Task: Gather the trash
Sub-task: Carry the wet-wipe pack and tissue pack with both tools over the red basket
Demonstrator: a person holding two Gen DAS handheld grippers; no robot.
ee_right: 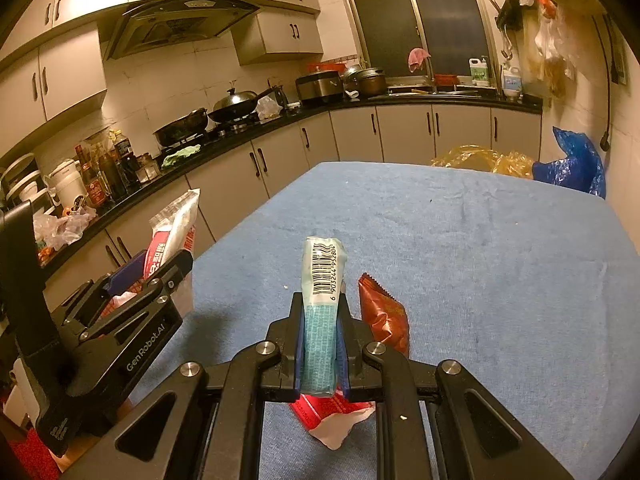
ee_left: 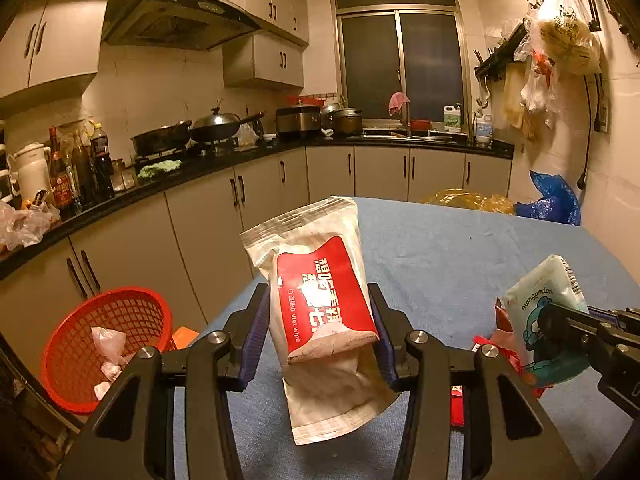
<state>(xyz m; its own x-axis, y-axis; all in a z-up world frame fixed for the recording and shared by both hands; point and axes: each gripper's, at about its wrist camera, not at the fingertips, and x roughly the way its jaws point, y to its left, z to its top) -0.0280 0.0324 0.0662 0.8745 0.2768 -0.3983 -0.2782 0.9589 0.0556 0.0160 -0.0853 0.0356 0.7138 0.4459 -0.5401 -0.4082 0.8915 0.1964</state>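
Left gripper [ee_left: 320, 320] part-open, clamped on white-and-red wet-wipe pack [ee_left: 320, 312] at frame centre, long axis near vertical, top tipped upper-left, red basket [ee_left: 80, 344] lower left; right gripper [ee_right: 320, 344] nearly closed, pinching pale-blue tissue pack [ee_right: 322, 308] edge-on, barcode end up, above blue tablecloth [ee_right: 480, 260].

A dark wok [ee_left: 162, 138] and a lidded steel pan [ee_left: 218, 124] are seen on the stove under a slanted range hood [ee_left: 180, 20]. Brown sauce bottles [ee_left: 80, 164] are grouped beside a white kettle [ee_left: 30, 170]. A crumpled blue plastic bag [ee_right: 576, 162] is seen beyond the blue-clothed table [ee_right: 460, 240].
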